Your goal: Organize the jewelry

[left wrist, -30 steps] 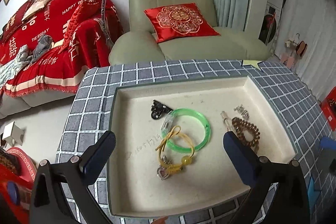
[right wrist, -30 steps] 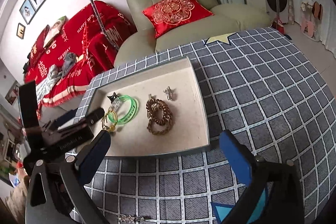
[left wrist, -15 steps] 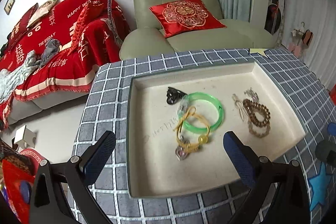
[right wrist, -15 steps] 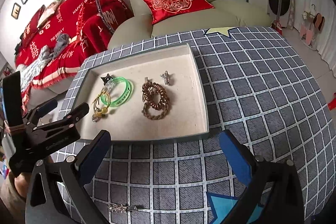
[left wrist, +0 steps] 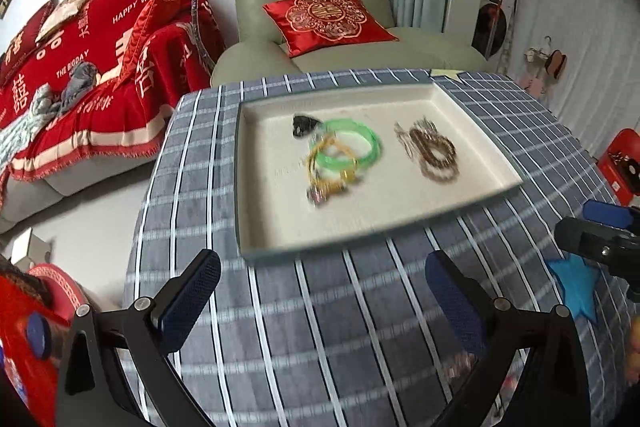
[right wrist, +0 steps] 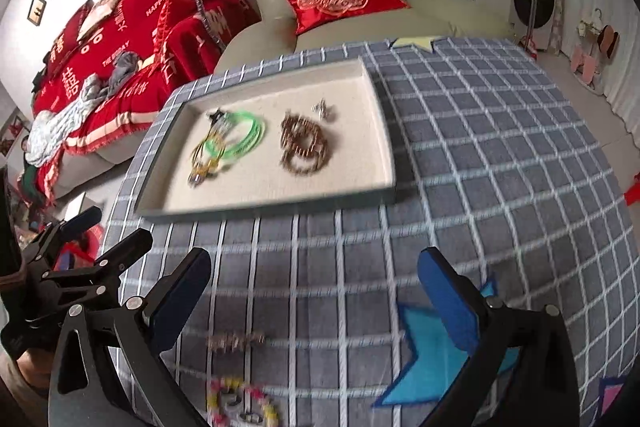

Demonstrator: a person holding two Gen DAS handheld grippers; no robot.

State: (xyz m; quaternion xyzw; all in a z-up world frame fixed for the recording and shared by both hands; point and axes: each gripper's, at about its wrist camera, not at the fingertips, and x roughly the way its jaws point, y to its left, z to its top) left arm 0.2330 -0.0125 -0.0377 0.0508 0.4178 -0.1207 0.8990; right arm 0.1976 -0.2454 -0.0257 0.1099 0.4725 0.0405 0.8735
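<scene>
Above tablecloth (right wrist: pixel 480 147), both grippers agape, empty.

Grey checked surface (right wrist: pixel 500 155) carrying a jewelry tray.
A shallow cream tray (right wrist: pixel 384 143) sits on it; nearer lie a small chain (right wrist: pixel 236 341) and a beaded bracelet (right wrist: pixel 240 401) (both blurred), plus blue star shapes (right wrist: pixel 430 359).

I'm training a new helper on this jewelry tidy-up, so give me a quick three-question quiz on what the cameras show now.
1. True or false: the green bangle lies inside the tray.
2. Which sits nearer the tray's right wall: A) the green bangle, B) the brown bead bracelet?
3. Name one piece lying on the checked tablecloth outside the tray.

Key: 1. True. 2. B. 3. The colourful bead bracelet, or the small bar-shaped piece, both near the right gripper, whose jaws are open.
</scene>
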